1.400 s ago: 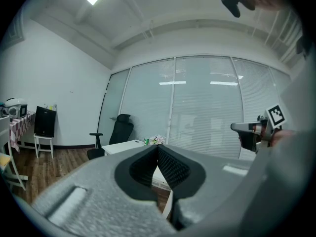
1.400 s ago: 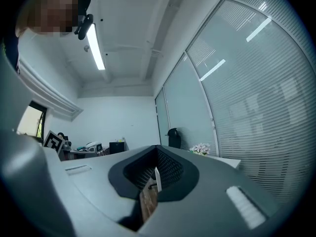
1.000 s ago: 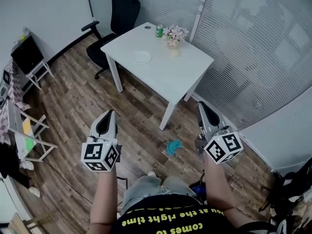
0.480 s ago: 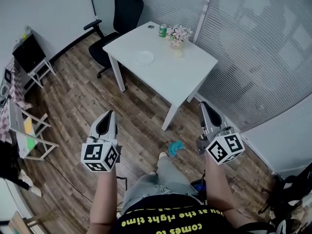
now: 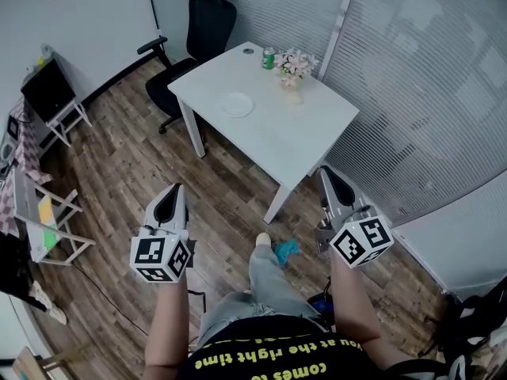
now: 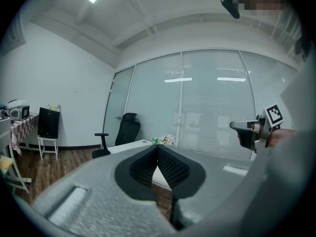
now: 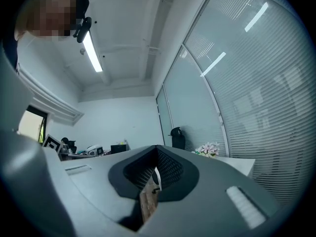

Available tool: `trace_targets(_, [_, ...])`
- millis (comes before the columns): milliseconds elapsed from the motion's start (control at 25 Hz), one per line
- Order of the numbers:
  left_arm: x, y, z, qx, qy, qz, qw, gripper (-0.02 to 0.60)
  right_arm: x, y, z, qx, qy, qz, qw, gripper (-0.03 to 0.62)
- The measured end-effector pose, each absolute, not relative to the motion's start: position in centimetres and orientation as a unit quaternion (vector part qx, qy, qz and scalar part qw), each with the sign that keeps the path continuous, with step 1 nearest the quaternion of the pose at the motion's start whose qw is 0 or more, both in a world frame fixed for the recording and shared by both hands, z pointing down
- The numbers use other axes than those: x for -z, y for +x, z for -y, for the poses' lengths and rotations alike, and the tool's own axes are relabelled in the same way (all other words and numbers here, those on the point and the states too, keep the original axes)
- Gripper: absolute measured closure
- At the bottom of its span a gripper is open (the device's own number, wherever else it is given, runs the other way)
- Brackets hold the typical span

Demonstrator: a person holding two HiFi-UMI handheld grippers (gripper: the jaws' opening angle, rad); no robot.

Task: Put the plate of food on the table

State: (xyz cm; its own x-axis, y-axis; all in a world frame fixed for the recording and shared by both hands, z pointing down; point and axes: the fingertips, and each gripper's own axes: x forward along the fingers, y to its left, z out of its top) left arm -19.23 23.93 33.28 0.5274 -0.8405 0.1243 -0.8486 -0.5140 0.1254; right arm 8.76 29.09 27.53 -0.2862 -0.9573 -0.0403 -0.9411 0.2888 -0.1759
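The left tool (image 5: 177, 188) sits in the lower left of the head view, and the right tool (image 5: 324, 171) sits in the lower right. Each one is held in a hand over the brown wooden floor (image 5: 119, 172), and both point up the frame toward the white square surface (image 5: 309, 133). In the left gripper view the left tool (image 6: 157, 149) is clenched, with its two black pads pressed together and nothing between them. In the right gripper view the right tool (image 7: 157, 154) is clenched too, and it holds nothing. The white round plate (image 5: 237, 104) lies flat on the surface, in the upper middle of the head view, well apart from both tools. It is too small to tell what is on it. At the far corner of the surface a green drink can (image 5: 268, 58) stands upright. A bunch of pink and white flowers (image 5: 293, 66) stands just beside the can. A black office chair (image 5: 202, 22) stands at the far left side of the surface, near the top of the frame. A blue crumpled cloth (image 5: 286, 248) lies on the floor near the closest leg of the surface, between the two tools. The person's grey trouser leg (image 5: 265, 271) reaches out just left of the cloth. At the left edge of the frame a black screen (image 5: 47, 89) rests on a small white stand. The right tool (image 6: 242, 128) also shows at the right side of the left gripper view.
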Motion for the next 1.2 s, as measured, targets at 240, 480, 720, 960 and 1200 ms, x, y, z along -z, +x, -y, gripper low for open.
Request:
trace_targets(240, [-33.5, -17.5, -20.4, -0.026, 0.869, 0.487, 0.086, 0.581, -28.3, 10.6, -24.9, 0.066, -0.588, -0.803, 0.073, 0.589])
trace_targets(480, [-33.3, -17.2, -15.7, -0.023, 0.86, 0.501, 0.091, 0.581, -27.8, 10.9, -18.9, 0.068, -0.576, -0.811, 0.071, 0.589])
trace_targets(720, [-33.1, -15.2, -10.8, -0.021, 0.853, 0.514, 0.092, 0.581, -27.7, 12.8, -12.7, 0.071, -0.562, -0.821, 0.073, 0.589])
trace_targets(960, [-32.7, -13.8, -6.4, -0.022, 0.848, 0.521, 0.093, 0.581, -27.1, 14.0, -7.8, 0.076, -0.552, -0.827, 0.074, 0.589])
trace_targets(1200, [-32.5, -12.4, -2.9, -0.023, 0.844, 0.527, 0.097, 0.581, -26.8, 15.2, -3.7, 0.08, -0.544, -0.832, 0.077, 0.589])
